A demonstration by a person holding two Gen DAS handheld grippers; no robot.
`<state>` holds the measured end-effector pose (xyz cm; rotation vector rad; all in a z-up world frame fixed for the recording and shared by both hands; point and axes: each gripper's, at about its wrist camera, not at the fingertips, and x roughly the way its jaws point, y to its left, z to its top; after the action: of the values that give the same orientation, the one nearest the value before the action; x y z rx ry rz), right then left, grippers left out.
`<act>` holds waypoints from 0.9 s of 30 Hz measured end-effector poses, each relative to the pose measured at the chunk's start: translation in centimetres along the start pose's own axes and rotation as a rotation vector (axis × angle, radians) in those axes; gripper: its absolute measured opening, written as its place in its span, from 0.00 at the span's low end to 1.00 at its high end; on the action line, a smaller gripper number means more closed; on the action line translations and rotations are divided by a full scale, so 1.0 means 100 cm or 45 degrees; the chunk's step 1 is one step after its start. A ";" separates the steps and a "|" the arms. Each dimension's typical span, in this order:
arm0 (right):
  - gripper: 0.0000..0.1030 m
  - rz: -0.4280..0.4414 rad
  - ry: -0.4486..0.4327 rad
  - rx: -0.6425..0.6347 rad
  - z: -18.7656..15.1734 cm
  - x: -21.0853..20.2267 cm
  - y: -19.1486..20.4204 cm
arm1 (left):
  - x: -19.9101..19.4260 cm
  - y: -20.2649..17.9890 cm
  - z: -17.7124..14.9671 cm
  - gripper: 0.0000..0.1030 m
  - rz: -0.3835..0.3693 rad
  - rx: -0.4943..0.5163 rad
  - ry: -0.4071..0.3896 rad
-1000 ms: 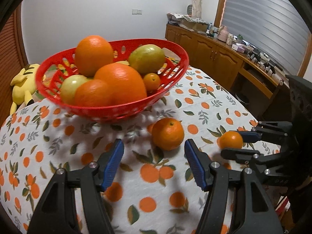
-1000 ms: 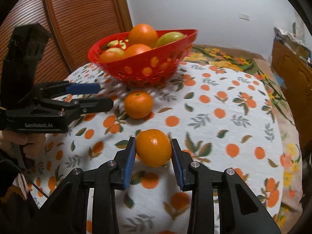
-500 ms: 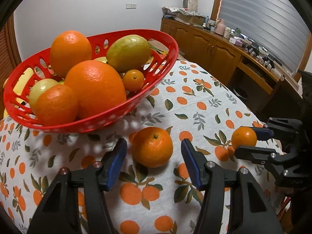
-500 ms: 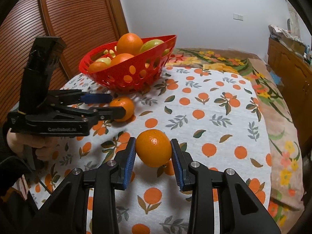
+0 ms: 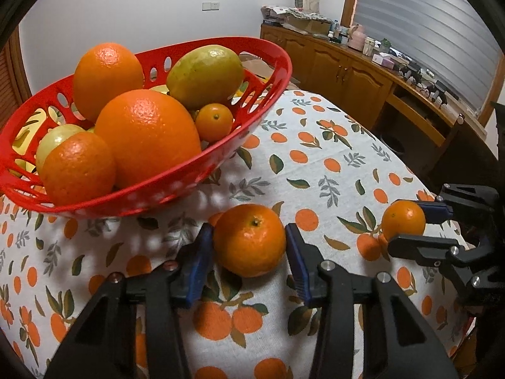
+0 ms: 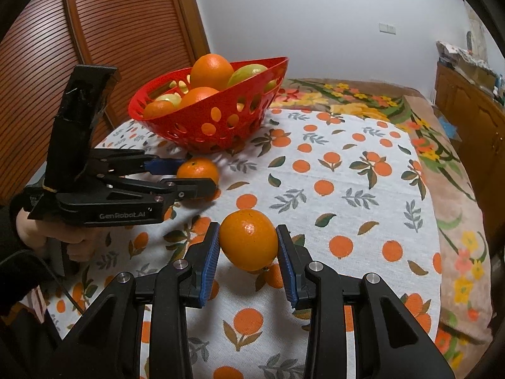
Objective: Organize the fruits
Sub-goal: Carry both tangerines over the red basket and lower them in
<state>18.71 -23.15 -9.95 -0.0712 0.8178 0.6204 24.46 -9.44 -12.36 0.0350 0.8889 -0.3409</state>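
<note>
Jaws: right gripper [image 6: 247, 249] clenched on orange [image 6: 248, 240] at frame centre; left gripper [image 5: 249, 252] released around mandarin [image 5: 250, 240] on table [image 5: 315, 164]. Firm, light, smooth-skinned (grip at widest girth).

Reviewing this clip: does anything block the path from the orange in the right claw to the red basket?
Partly. The left claw and its mandarin sit on the table between the held orange and the red basket. The right claw would likely need to lift over them and the rim.
</note>
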 end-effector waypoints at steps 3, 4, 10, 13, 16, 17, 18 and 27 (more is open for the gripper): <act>0.34 -0.005 0.000 0.002 0.001 0.000 0.001 | -0.006 -0.001 -0.003 0.43 -0.016 0.001 0.003; 0.34 -0.009 -0.001 0.000 0.001 -0.001 0.002 | -0.010 -0.002 -0.005 0.43 -0.021 0.002 -0.003; 0.34 -0.013 -0.029 -0.014 0.008 -0.008 0.012 | -0.043 0.001 -0.010 0.43 -0.039 0.002 -0.064; 0.34 -0.012 -0.048 -0.023 0.013 -0.014 0.018 | -0.063 0.004 -0.011 0.43 -0.044 -0.004 -0.109; 0.34 -0.013 -0.066 -0.034 0.018 -0.020 0.024 | -0.082 0.008 -0.009 0.43 -0.044 -0.009 -0.154; 0.34 -0.012 -0.073 -0.037 0.020 -0.022 0.025 | -0.088 0.010 -0.009 0.43 -0.042 -0.012 -0.170; 0.34 -0.011 -0.077 -0.039 0.022 -0.022 0.027 | -0.092 0.011 -0.008 0.43 -0.041 -0.014 -0.181; 0.34 0.003 -0.148 -0.085 0.054 -0.031 0.039 | -0.121 0.035 0.006 0.43 0.001 -0.038 -0.281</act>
<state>18.56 -19.86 -3.41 -0.0942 0.6846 0.6483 18.93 -2.89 -3.11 -0.0295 0.6755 -0.3240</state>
